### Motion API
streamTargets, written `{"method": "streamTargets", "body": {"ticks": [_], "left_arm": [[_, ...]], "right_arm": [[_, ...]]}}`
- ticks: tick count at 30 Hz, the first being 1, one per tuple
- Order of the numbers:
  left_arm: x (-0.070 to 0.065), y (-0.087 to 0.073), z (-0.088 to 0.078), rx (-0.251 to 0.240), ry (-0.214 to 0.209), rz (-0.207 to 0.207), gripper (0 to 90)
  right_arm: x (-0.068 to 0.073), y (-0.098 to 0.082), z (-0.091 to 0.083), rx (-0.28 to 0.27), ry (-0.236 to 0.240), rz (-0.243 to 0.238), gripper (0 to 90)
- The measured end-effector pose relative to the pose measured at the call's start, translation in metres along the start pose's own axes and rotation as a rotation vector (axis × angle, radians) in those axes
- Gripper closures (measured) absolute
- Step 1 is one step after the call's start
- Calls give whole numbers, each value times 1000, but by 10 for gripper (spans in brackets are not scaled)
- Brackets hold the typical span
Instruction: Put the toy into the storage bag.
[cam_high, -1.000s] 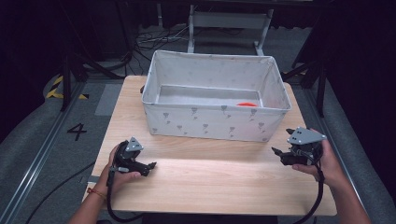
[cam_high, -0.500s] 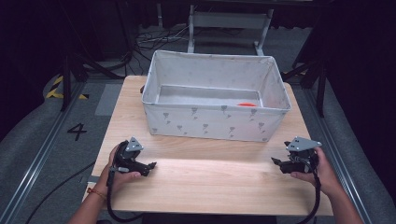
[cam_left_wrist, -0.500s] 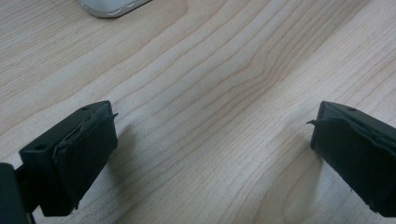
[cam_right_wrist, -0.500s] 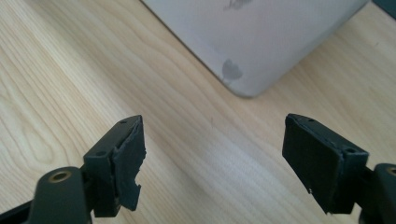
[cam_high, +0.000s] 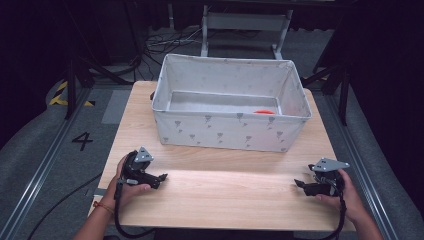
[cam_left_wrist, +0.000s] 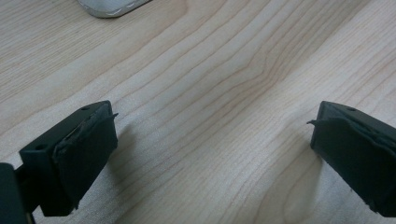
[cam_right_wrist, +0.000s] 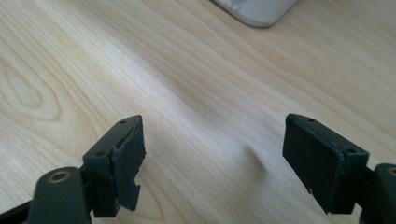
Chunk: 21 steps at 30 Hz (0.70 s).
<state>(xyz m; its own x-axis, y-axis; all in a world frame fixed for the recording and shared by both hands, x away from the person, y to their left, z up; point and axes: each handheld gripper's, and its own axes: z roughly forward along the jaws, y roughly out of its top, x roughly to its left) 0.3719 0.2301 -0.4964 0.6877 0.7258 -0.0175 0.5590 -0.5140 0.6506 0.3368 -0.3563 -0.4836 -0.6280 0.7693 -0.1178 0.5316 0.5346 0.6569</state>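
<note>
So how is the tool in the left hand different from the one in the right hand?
The left tool sits at the table's left edge, its jaws pointing right; the right tool sits at the right edge, its jaws pointing left. The left pad looks whole, while the right tool's pad has a torn, chipped edge. Both are black, open and empty over bare wood.

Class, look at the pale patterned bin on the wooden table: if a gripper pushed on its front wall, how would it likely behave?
The bin looks like fabric with soft rounded corners, so its wall would probably flex rather than resist. It holds little besides a small orange item, so it is likely light and may slide on the smooth table. Wide and low, it seems unlikely to tip.
</note>
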Motion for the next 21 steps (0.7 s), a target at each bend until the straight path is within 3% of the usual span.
{"method": "streamTargets", "body": {"ticks": [1,4,6,7,21], "left_arm": [[0,0,0,0,0,0,9],[0,0,0,-1,0,1,9],[0,0,0,-2,1,1,9],[0,0,0,-3,-1,0,8],[0,0,0,-2,-1,-1,9]], "right_arm": [[0,0,0,0,0,0,217],[-4,-13,2,-39,18,70,205],[-5,-14,2,-48,21,83,198],[-9,-20,7,-96,48,146,183],[-10,-20,7,-95,54,137,179]]}}
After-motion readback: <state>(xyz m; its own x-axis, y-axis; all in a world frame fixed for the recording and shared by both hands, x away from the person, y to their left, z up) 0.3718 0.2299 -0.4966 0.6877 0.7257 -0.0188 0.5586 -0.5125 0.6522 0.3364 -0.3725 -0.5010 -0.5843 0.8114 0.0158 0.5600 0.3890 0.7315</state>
